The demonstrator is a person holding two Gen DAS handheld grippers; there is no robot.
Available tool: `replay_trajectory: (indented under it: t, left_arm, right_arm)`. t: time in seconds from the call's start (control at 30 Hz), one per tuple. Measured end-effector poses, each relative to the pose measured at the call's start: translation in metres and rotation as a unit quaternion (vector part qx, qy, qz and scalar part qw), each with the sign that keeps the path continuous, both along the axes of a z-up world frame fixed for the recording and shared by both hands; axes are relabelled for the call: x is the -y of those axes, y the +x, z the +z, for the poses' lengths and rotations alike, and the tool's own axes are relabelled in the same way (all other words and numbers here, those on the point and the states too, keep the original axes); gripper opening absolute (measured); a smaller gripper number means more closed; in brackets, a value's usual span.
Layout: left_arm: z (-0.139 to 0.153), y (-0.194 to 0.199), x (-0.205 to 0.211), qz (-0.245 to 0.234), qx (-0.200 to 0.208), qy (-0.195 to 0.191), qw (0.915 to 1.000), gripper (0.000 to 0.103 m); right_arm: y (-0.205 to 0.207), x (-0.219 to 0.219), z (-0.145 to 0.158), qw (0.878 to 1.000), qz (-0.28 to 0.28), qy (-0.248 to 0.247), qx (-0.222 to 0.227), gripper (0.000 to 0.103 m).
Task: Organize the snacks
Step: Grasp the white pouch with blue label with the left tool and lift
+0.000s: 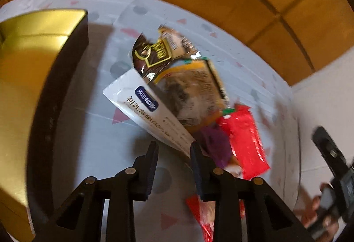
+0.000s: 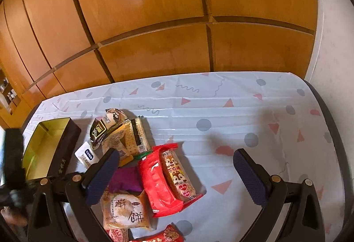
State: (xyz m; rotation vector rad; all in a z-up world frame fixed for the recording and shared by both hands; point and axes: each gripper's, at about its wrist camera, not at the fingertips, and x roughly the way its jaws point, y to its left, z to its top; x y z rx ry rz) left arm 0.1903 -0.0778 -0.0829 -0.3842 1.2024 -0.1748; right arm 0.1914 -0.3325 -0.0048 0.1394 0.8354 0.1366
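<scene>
One open box (image 2: 53, 149) with a gold lining and dark walls sits at the left end of the surface (image 2: 221, 109), which is covered by a white cloth with triangles and dots. Just right of the box lies a heap of snack packets: one white sachet (image 1: 150, 113) with a blue label nearest the box, one dark brown packet (image 2: 99, 131), one cracker packet (image 2: 137, 136), one purple packet (image 2: 126, 180), one plain red packet (image 2: 157, 184), one chipmunk-printed bar (image 2: 179, 178) and one round pastry packet (image 2: 126, 211). The left gripper (image 1: 174, 149) hangs over the sachet's near end, its jaws narrowly apart with nothing pressed between them. The right gripper (image 2: 177, 169), right of the box above the red packet, has its jaws wide apart and empty.
</scene>
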Motion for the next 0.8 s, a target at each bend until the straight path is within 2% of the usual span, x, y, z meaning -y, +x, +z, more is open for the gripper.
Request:
replay_trajectory:
  t: [0.1, 0.13, 0.17, 0.23, 0.3, 0.4, 0.5, 0.6, 0.7, 0.8]
  left_arm:
    - [-0.011, 0.009, 0.001, 0.014, -0.008, -0.007, 0.9998, 0.03]
    - [-0.013, 0.012, 0.002, 0.011, -0.003, -0.012, 0.9999, 0.025]
    - [-0.011, 0.013, 0.003, 0.003, 0.01, -0.017, 0.9998, 0.023]
    - [-0.004, 0.01, 0.002, -0.011, 0.036, -0.026, 0.9989, 0.011]
    - [0.009, 0.006, 0.001, -0.025, 0.061, -0.029, 0.9974, 0.007]
    - [0.037, -0.003, 0.001, -0.061, 0.121, 0.001, 0.9907, 0.005]
    - [0.052, -0.01, -0.004, -0.078, 0.137, 0.0, 0.9875, 0.005]
    - [0.059, -0.015, -0.015, -0.081, 0.136, -0.01, 0.9873, 0.003]
    - [0.074, -0.025, -0.026, -0.086, 0.159, -0.012, 0.9834, 0.003]
    - [0.077, -0.029, -0.03, -0.089, 0.173, -0.006, 0.9808, 0.003]
  right_arm:
    - [0.0, -0.004, 0.0, 1.0, 0.006, -0.008, 0.002, 0.103]
    - [0.0, -0.005, -0.001, 1.0, 0.008, -0.009, -0.001, 0.103]
    - [0.001, -0.006, -0.001, 1.0, 0.009, -0.012, -0.002, 0.103]
    - [0.001, -0.006, -0.002, 1.0, 0.01, -0.017, -0.003, 0.103]
    - [0.001, -0.007, -0.002, 1.0, 0.011, -0.021, -0.002, 0.103]
    - [0.0, -0.007, -0.002, 1.0, 0.01, -0.029, 0.001, 0.103]
    - [0.002, -0.006, -0.005, 0.999, 0.008, -0.032, -0.006, 0.103]
    - [0.003, -0.002, -0.006, 0.999, -0.002, -0.036, -0.01, 0.103]
    - [0.005, 0.006, -0.008, 0.999, -0.017, -0.024, -0.018, 0.103]
    - [0.006, 0.012, -0.012, 0.999, -0.025, -0.007, -0.031, 0.103]
